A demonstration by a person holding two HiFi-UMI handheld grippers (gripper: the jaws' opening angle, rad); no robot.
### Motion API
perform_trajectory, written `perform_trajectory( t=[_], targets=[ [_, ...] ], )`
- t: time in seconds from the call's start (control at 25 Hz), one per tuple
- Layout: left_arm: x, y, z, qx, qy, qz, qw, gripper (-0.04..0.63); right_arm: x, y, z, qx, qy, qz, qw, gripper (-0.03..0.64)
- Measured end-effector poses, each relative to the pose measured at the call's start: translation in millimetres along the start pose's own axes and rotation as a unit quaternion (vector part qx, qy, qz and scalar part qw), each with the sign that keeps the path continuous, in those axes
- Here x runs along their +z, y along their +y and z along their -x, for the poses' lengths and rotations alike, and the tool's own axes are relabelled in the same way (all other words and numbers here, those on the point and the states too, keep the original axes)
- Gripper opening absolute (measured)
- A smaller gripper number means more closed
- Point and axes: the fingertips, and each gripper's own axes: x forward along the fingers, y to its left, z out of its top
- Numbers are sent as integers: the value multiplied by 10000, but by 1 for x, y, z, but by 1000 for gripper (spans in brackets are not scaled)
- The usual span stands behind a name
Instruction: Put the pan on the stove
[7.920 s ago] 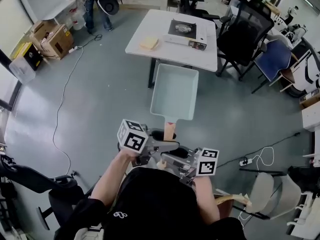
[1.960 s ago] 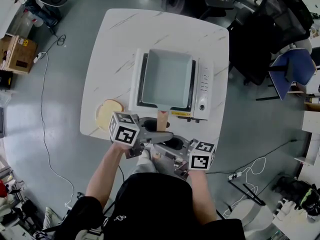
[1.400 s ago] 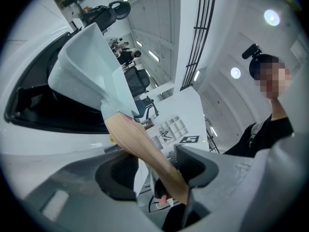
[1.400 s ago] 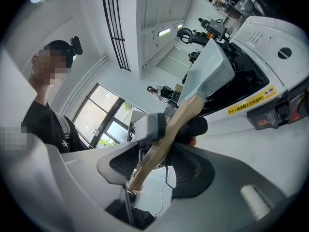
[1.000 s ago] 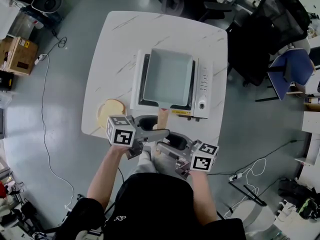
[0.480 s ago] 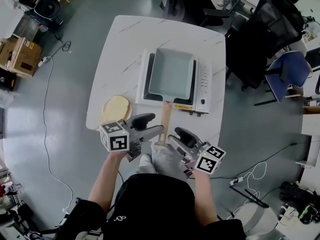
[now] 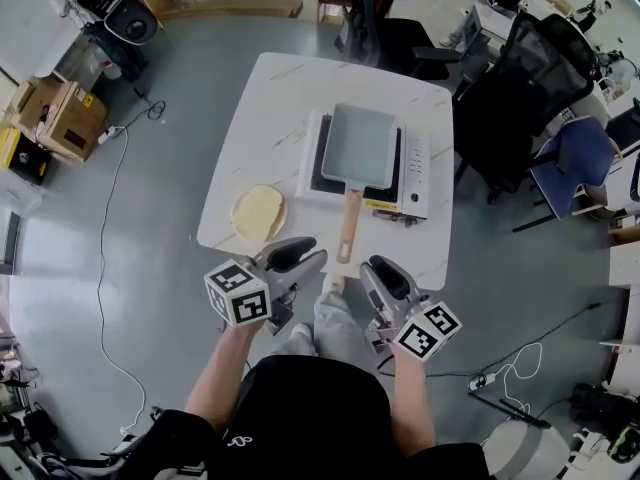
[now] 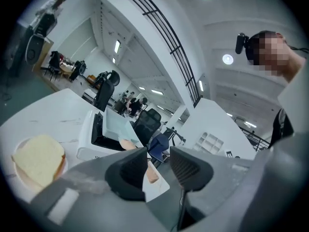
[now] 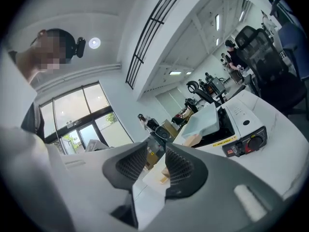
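1. The white marble-patterned table (image 7: 270,118) bears everything the task needs. Nothing lies on it between the person and the stove, so nothing blocks the way.
2. Black office chairs (image 7: 515,78) crowd the table's far and right sides. They stand well apart from the person and seem unlikely to hinder anything.
3. The white portable gas stove (image 7: 415,173) sits toward the table's right side, with its control strip along its right edge. If it is nudged, the load on top could slide.
4. The pale blue-grey rectangular metal pan (image 7: 358,146) rests on the stove's black burner area, so the task looks done. The main risk is a bump that shifts it off the supports.
5. A round plate with a pale yellow slab (image 7: 259,212), sponge or bread, I cannot tell, lies left of the stove and clear of the pan.
6. The pan's long wooden handle (image 7: 348,230) points at the person and reaches nearly to the table's near edge. A sleeve or gripper passing there could catch it and swing the pan round.
7. The left gripper (image 8: 157,153) and right gripper (image 9: 155,151) hang off the table's near edge, on either side of the handle's line and apart from it. The jaws of both are closing with nothing between them, and each is released and empty.
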Motion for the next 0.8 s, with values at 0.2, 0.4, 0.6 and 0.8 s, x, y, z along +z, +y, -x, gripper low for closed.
perform_trajectory(
  t=[0.2,0.4,0.6,0.8],
  targets=[
    [-3,-30,36,191,-283,-381,9987,75,-7,38,18,-40,-279,404,9988,75],
    [-11,-60,68,294,-491,-520,9970,3,-17,73,46,-210,-511,634,9965,52],
    [-18,-81,91,464,-643,-606,9950,0,-21,98,72,-611,-717,938,9911,13],
    [-17,-96,102,470,-831,-696,9930,0,-20,110,82,-1004,-850,1174,9843,-11]
  ],
)
